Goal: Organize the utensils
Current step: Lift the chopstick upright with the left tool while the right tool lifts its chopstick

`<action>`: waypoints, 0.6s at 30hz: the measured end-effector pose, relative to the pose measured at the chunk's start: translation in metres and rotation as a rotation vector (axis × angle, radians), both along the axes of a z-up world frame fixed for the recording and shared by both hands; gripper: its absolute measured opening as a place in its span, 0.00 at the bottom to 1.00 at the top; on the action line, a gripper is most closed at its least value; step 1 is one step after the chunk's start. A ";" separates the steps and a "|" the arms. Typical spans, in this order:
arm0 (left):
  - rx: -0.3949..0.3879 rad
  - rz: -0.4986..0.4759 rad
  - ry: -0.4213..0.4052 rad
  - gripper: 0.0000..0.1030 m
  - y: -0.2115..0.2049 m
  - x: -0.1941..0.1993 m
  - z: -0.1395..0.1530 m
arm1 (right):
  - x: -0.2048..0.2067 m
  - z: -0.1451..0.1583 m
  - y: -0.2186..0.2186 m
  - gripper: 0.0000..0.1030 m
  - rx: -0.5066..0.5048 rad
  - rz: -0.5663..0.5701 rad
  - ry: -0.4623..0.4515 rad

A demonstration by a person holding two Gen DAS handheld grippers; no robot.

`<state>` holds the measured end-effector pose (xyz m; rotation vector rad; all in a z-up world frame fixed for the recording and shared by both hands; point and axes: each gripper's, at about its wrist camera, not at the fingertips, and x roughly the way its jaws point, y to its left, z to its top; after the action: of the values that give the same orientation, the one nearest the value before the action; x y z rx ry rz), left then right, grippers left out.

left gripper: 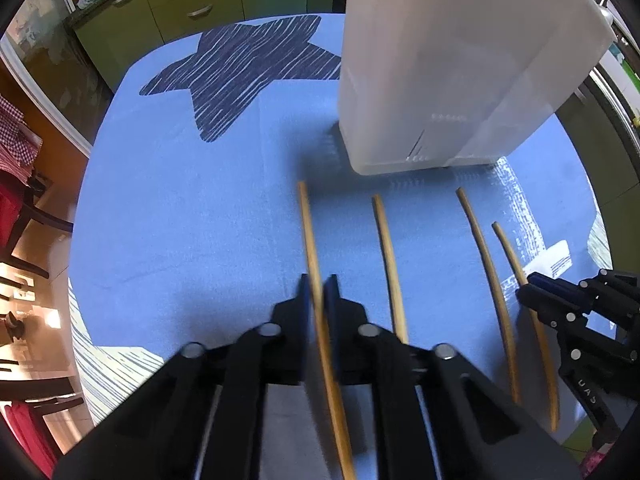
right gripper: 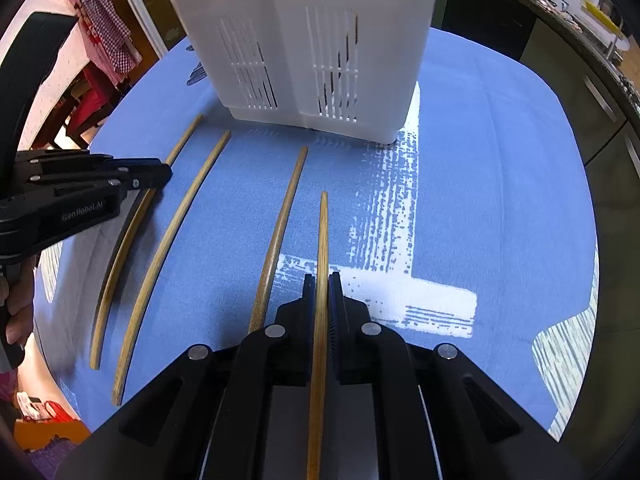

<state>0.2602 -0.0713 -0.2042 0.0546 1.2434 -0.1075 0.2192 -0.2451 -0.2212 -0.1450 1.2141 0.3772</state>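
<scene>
Blue cloth [right gripper: 500, 184] carries four chopsticks in a row at frame centre, tips toward the white caddy [right gripper: 304, 40] at top, presumably for easy loading. Our left gripper [left gripper: 318, 294] pinches the leftmost chopstick [left gripper: 310, 224]; our right gripper [right gripper: 321, 290] pinches the rightmost chopstick [right gripper: 323, 232]. Both pairs of fingers nearly together.

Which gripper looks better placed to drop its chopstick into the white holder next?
Probably the right gripper: its chopstick sits squarely clamped and points almost at the white holder. The left gripper also grips one, slightly farther aside.
</scene>
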 end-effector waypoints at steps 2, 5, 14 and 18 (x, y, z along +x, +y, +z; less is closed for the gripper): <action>-0.010 -0.003 0.004 0.07 0.002 0.000 0.001 | 0.002 0.000 0.001 0.07 -0.005 0.003 0.008; -0.019 -0.007 -0.010 0.07 0.005 -0.002 0.006 | 0.004 0.000 0.002 0.07 -0.004 0.008 0.015; -0.037 -0.032 -0.129 0.06 0.013 -0.027 0.058 | -0.001 0.027 -0.003 0.07 0.059 0.001 -0.038; -0.058 -0.049 -0.178 0.06 0.017 -0.044 0.083 | -0.014 0.063 -0.014 0.07 0.107 -0.012 -0.119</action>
<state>0.2165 -0.0546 -0.1217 0.0435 1.0608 -0.1780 0.2054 -0.2594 -0.1583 -0.0674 1.0749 0.4167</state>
